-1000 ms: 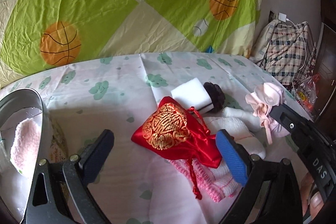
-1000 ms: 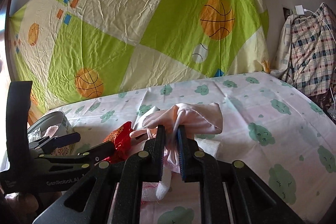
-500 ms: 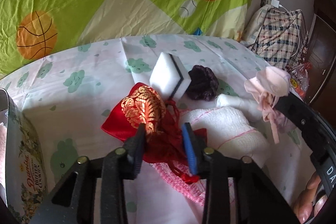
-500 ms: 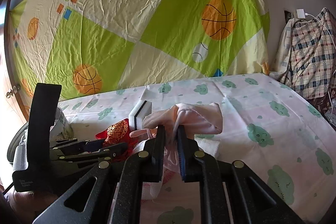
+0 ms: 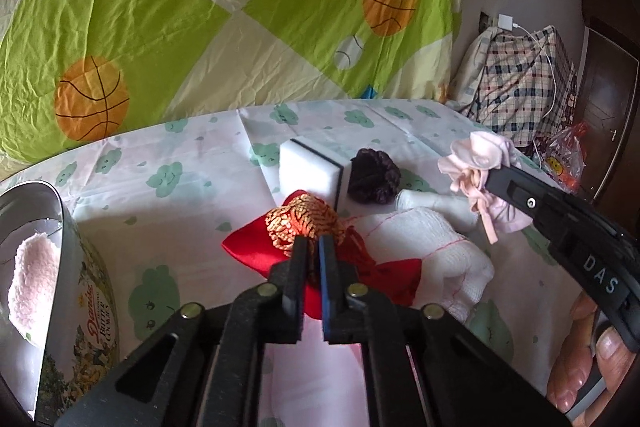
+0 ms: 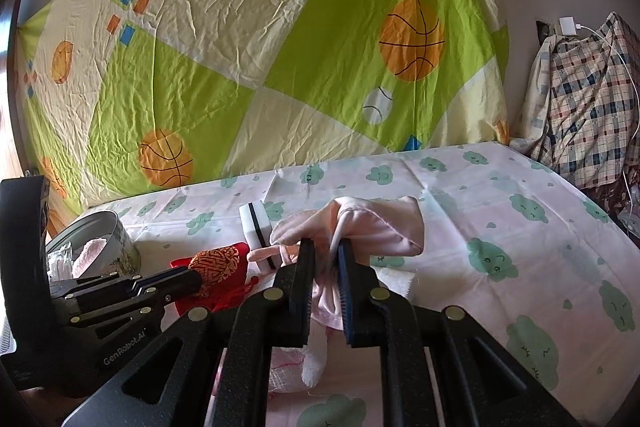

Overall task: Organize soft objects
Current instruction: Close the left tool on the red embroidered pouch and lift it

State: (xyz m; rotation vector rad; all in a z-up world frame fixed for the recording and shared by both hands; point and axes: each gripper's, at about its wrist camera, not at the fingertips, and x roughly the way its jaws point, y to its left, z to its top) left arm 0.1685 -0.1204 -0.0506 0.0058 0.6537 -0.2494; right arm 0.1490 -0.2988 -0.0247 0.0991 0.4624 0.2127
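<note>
A red satin pouch with gold embroidery (image 5: 304, 227) lies on the cloud-print sheet, and my left gripper (image 5: 313, 247) is shut on it, pinching the bunched fabric. Seen from the right wrist, the same pouch (image 6: 218, 265) sits at the left gripper's tips (image 6: 196, 279). A pale pink cloth (image 6: 372, 225) is clamped in my shut right gripper (image 6: 324, 247) and held above the bed; it also shows in the left wrist view as the pink cloth (image 5: 478, 163). Behind the pouch stand a white sponge block (image 5: 310, 167) and a dark scrunchie (image 5: 374, 177). A white knitted cloth (image 5: 432, 251) lies to the right.
A round cookie tin (image 5: 86, 307) stands at the left with a fluffy pink item (image 5: 30, 279) inside. A basketball-print sheet (image 6: 280, 47) hangs behind the bed. A plaid bag (image 6: 588, 107) sits at the right edge. A person's fingers (image 5: 588, 347) hold the right gripper.
My left gripper's jaws went from wide open to shut on the red pouch, bunching and lifting its fabric. The right gripper kept still with the pink cloth.
</note>
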